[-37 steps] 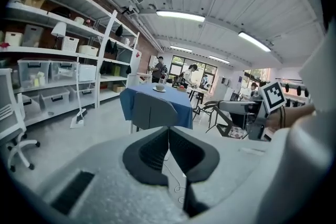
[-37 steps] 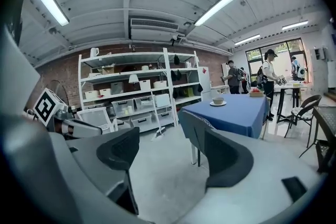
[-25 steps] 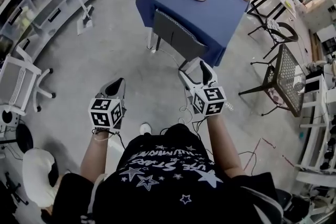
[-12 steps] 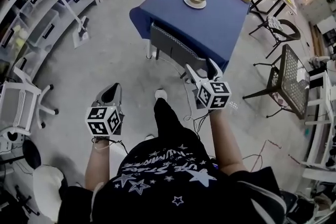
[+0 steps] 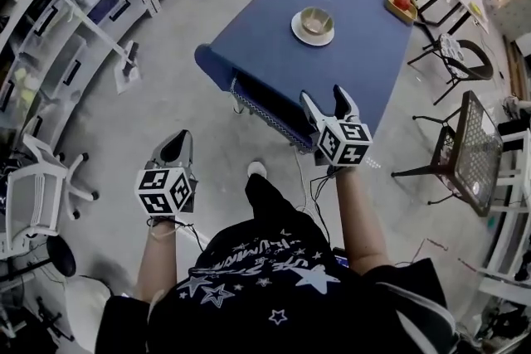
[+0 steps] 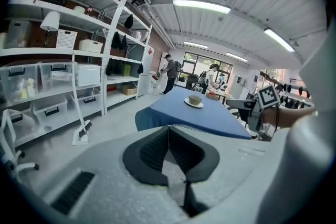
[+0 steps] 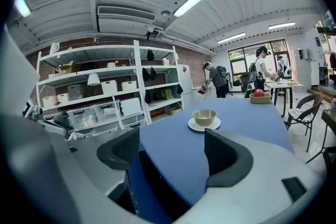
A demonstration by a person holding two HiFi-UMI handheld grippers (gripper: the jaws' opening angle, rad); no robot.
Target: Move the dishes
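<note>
1. The counter (image 5: 274, 62) is wearing a plain deep-blue cloth (no print on it).
2. The bowl (image 5: 316, 18) is showing tan against its white plate (image 5: 299, 34).
3. The left gripper (image 5: 177, 143) and right gripper (image 5: 324, 99) are showing pale grey shells, each carrying a cube of black-and-white square markers.
4. The right gripper's fingers (image 7: 227, 157) are showing black, ribbed faces.
5. The person's shirt (image 5: 265, 278) is showing black with white stars and lettering.
6. The floor (image 5: 191, 120) is looking mottled grey.

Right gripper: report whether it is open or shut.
Open: the right gripper shows its jaws wide apart, gripping nothing; only the table lies beyond.
</note>
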